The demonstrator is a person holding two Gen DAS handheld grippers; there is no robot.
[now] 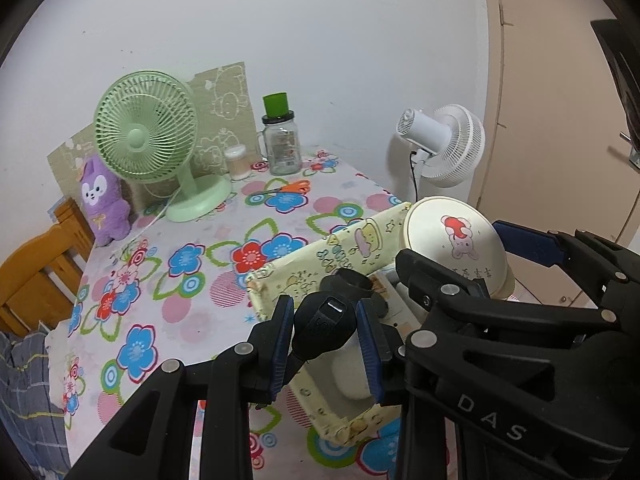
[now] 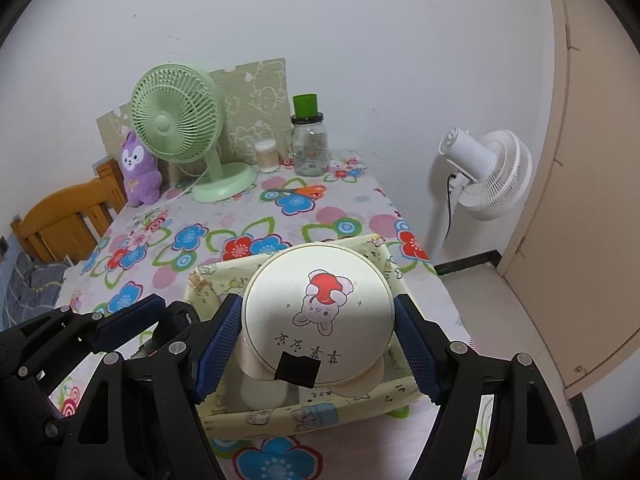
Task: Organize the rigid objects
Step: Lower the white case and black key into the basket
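Note:
A pale yellow cartoon-print storage box [image 1: 352,248] [image 2: 216,280] sits at the near right of the floral table. My left gripper [image 1: 326,344] is shut on a black rounded object [image 1: 326,326] and holds it over the box's left part. My right gripper [image 2: 318,344] is shut on a cream round case with a rabbit print [image 2: 318,312] and holds it over the box; it also shows in the left wrist view [image 1: 456,240]. White items lie inside the box, partly hidden.
At the back of the table [image 1: 192,320] stand a green desk fan [image 1: 148,132], a purple plush [image 1: 100,200], a glass jar with a green lid [image 1: 282,140], a small cotton-swab jar [image 1: 239,162] and orange scissors [image 1: 290,188]. A white fan [image 1: 444,144] stands on the right, a wooden chair [image 1: 36,268] on the left.

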